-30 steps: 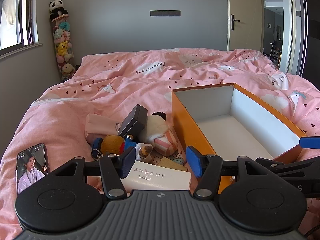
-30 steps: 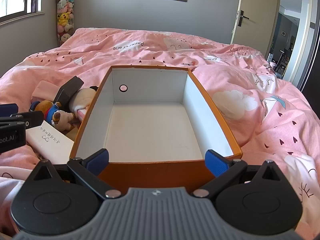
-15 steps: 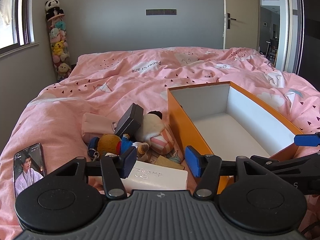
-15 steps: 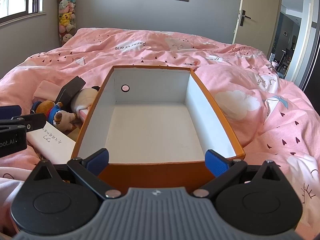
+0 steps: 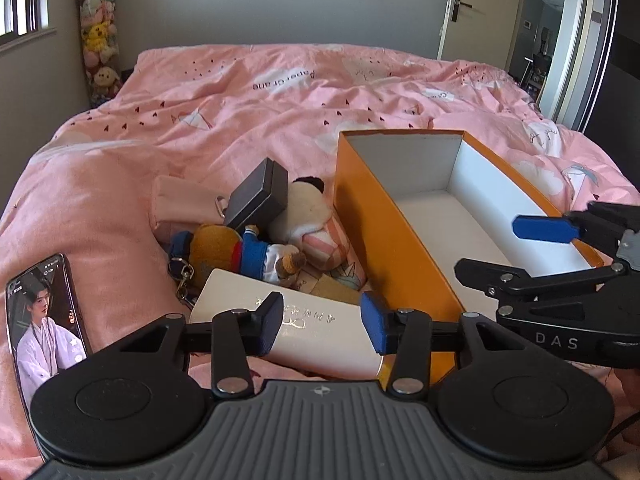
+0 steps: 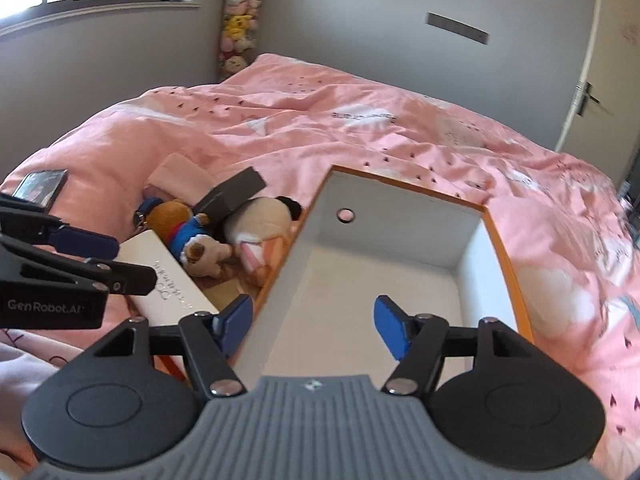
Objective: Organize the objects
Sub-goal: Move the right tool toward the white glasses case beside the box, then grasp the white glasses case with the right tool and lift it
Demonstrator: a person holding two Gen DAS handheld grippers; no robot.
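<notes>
Clutter sits in a heap on the pink duvet point(image 5: 248, 120) just left of your orange box point(image 5: 384, 224), which is white inside and empty, its long axis running away from you toward the far wall. Nearest you lies a long cream case point(image 5: 320, 332) with silver lettering, set slantwise with its right end close to the box's near corner. Behind it a plush bear in a blue top point(image 5: 236, 254) lies on its side, head to the left, with a metal clasp trailing; a dark grey box point(image 5: 258, 200) leans tilted over it, against a cream and pink plush doll point(image 5: 308, 220) that touches the orange wall. A pink pouch point(image 5: 184, 206) lies at the back left. Your left gripper point(image 5: 320, 322) hovers over the cream case, jaws moderately apart and empty. Your right gripper point(image 6: 312, 322) hangs above the box's near left wall, jaws wide, holding nothing. Only the right view shows a round hole point(image 6: 345, 215) in the box's far wall, though blur softens it; only the left shows the lit phone point(image 5: 44, 320) clearly.
</notes>
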